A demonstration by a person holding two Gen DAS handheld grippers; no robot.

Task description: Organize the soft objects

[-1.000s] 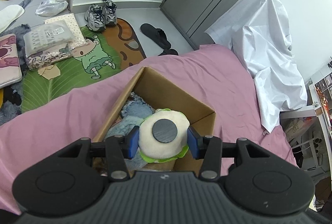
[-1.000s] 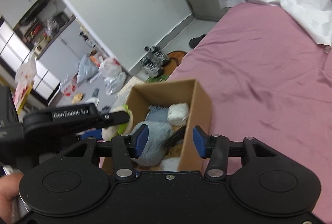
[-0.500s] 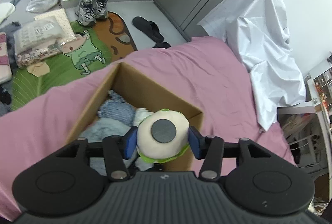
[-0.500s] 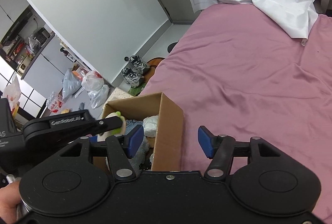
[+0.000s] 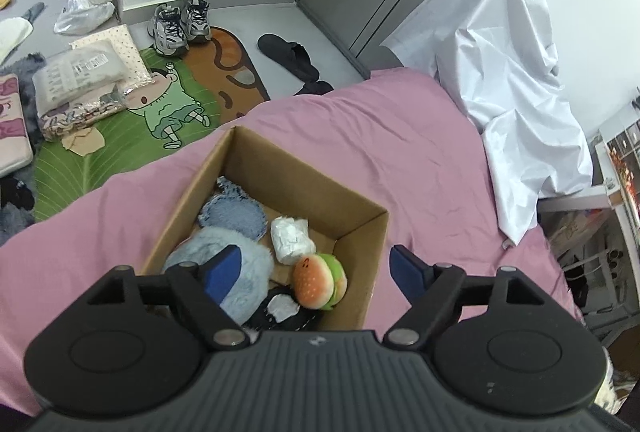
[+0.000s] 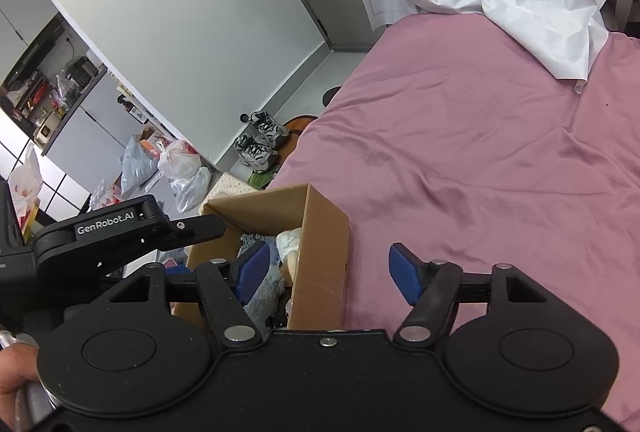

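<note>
Left gripper (image 5: 314, 270): I have its jaws spread wide and holding nothing; it hangs above the near end of the open brown cardboard box (image 5: 362, 208), which sits on the pink bedsheet (image 5: 420, 159).
Right gripper (image 6: 326, 272): jaws wide apart and empty as well; it straddles the box's right wall (image 6: 324, 232), one blue pad over the contents, the other over bare sheet.
Burger toy: the small plush hamburger with orange bun and green lettuce edge (image 5: 318, 282) lies on its side in the near right corner of the box, free of both grippers.
Neighbours: a fluffy pale-blue plush (image 5: 244, 272) fills the near left; a round blue knitted piece (image 5: 232, 218) lies further in; a crumpled white soft bundle (image 5: 290, 240) sits just beyond the burger, close enough that I cannot tell whether they touch.
Step in hand, as I judge it: the drop looks done; what remains is drawing the left gripper clear.
Doing it well: I would lift straight up with the jaws kept wide, so no pad snags the fluffy plush beneath; I would avoid knocking the cardboard rim, since the box rests on soft bedding and may tip; I would move the right gripper off the wall first.
Remaining items: I see no other loose soft objects on the sheet in either view.
</note>
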